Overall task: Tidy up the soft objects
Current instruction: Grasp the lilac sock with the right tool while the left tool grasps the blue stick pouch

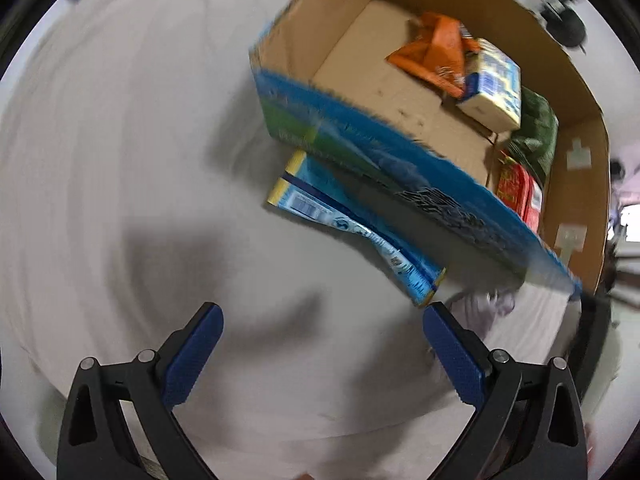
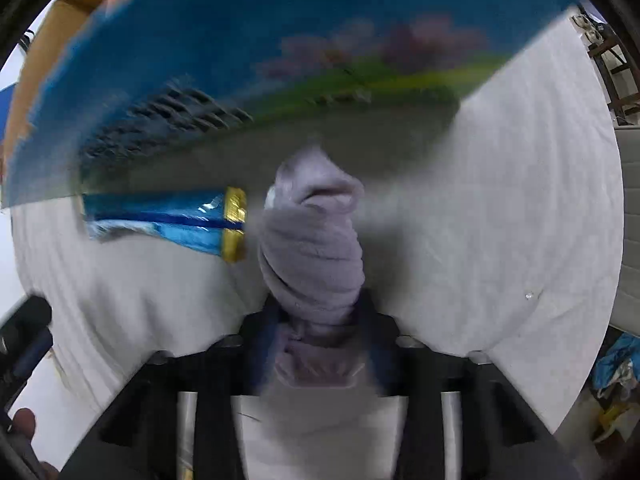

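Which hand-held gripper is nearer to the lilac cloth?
Right. The right hand-held gripper is shut on the lilac cloth; the left hand-held gripper, open, is beside it, apart.

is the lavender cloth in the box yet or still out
Out. The rolled lavender cloth is clamped in the right gripper, outside the cardboard box.

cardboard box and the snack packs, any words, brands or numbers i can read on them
None can be read.
Cardboard box: dark print on its blue wall, smeared by motion blur.
Blue snack packet beside the box: a barcode and small logos, too blurred.
Yellow and blue carton in the box: a code patch, unreadable.
Orange packet and red packet: print too small.
Grey cloth in the right gripper: no text.
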`<move>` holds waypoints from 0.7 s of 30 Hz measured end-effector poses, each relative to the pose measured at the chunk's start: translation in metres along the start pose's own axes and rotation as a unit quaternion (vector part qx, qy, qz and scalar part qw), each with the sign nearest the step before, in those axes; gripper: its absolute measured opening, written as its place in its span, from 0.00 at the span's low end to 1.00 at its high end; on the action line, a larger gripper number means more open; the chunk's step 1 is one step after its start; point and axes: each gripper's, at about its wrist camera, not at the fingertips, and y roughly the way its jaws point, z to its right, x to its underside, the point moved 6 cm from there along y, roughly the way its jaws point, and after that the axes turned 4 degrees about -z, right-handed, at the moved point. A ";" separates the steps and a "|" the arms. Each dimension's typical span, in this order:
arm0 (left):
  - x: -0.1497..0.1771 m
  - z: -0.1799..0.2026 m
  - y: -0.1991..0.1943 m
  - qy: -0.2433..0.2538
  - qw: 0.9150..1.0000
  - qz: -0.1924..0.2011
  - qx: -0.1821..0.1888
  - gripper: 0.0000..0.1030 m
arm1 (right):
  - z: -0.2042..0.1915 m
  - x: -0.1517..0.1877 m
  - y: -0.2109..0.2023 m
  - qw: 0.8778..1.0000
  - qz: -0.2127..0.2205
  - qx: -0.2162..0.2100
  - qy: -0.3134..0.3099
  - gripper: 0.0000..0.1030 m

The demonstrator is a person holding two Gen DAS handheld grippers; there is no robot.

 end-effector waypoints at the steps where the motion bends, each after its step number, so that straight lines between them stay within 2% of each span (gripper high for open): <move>1: -0.002 0.000 0.005 -0.011 1.000 -0.006 0.011 1.00 | 0.002 0.002 -0.001 1.000 0.005 -0.001 0.001 0.34; 6: -0.013 0.007 0.037 -0.074 0.994 -0.023 0.081 1.00 | 0.023 0.011 -0.015 1.000 0.023 0.015 0.008 0.33; 10: -0.018 0.016 0.055 -0.084 0.992 -0.018 0.090 0.99 | 0.045 0.014 -0.023 0.999 0.031 0.028 0.021 0.33; 12: -0.019 0.019 0.062 -0.089 0.992 -0.011 0.087 0.93 | 0.056 0.015 -0.026 0.998 0.033 0.036 0.029 0.33; 13: -0.020 0.021 0.064 -0.090 0.992 -0.009 0.089 0.87 | 0.060 0.016 -0.026 0.998 0.032 0.037 0.033 0.33; 14: -0.020 0.024 0.067 -0.089 0.992 -0.007 0.089 0.77 | 0.064 0.017 -0.026 0.998 0.031 0.039 0.036 0.33; 15: -0.020 0.027 0.070 -0.085 0.993 -0.007 0.085 0.70 | 0.066 0.018 -0.027 0.998 0.030 0.042 0.038 0.33; 16: -0.020 0.029 0.072 -0.083 0.993 -0.004 0.082 0.58 | 0.069 0.019 -0.026 0.998 0.030 0.046 0.038 0.33; 17: -0.021 0.030 0.072 -0.082 0.994 0.004 0.078 0.57 | 0.071 0.020 -0.027 0.998 0.030 0.050 0.039 0.33; 18: -0.022 0.032 0.072 -0.076 0.994 0.014 0.074 0.52 | 0.073 0.020 -0.028 0.997 0.030 0.051 0.039 0.33; 19: -0.022 0.034 0.072 -0.070 0.995 0.018 0.071 0.33 | 0.071 0.020 -0.029 0.997 0.029 0.053 0.038 0.33; 20: -0.021 0.036 0.072 -0.065 0.995 0.018 0.077 0.28 | 0.071 0.022 -0.029 0.997 0.028 0.057 0.035 0.33; 21: -0.019 0.037 0.073 -0.059 0.995 0.015 0.078 0.27 | 0.072 0.022 -0.032 0.997 0.028 0.059 0.032 0.33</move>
